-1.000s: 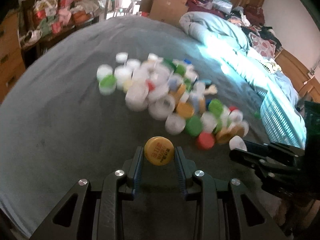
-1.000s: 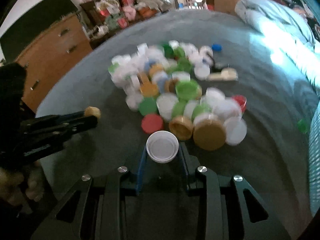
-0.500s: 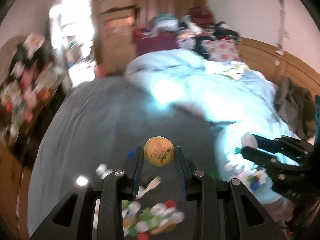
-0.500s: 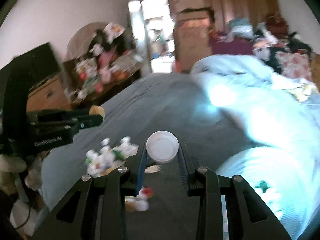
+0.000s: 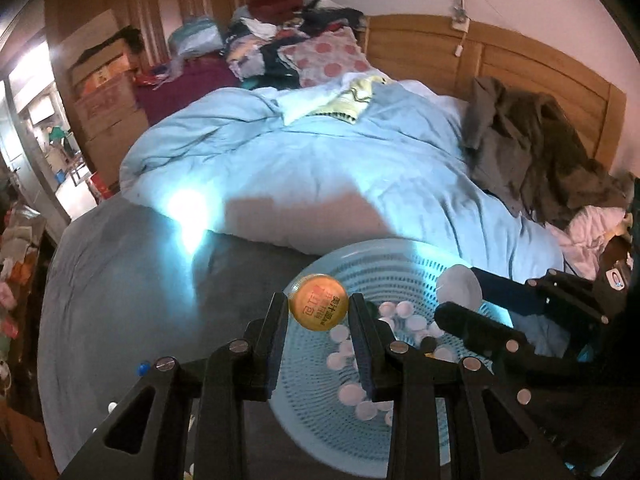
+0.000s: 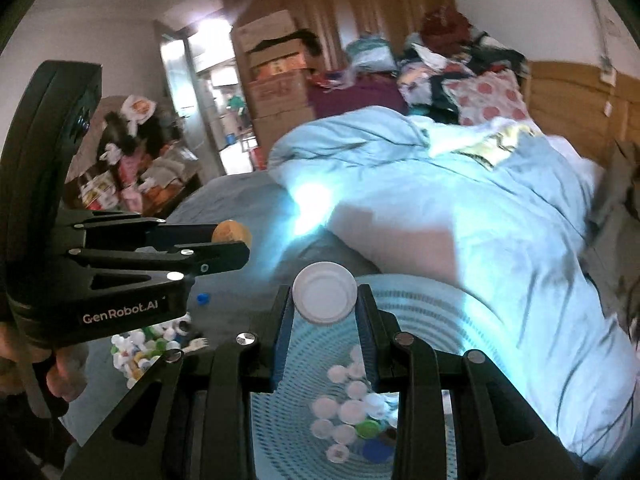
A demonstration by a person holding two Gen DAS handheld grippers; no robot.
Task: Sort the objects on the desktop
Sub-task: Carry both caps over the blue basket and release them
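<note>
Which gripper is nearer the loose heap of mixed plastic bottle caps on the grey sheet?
Left. The left gripper, holding an orange cap, hangs on the side of the heap; the right gripper, holding a white cap, is farther off over the light blue perforated basket.

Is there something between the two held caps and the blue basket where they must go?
Nothing visible. The left gripper holds the orange cap and the right gripper holds the white cap, both above the open blue basket, which contains only caps.
</note>
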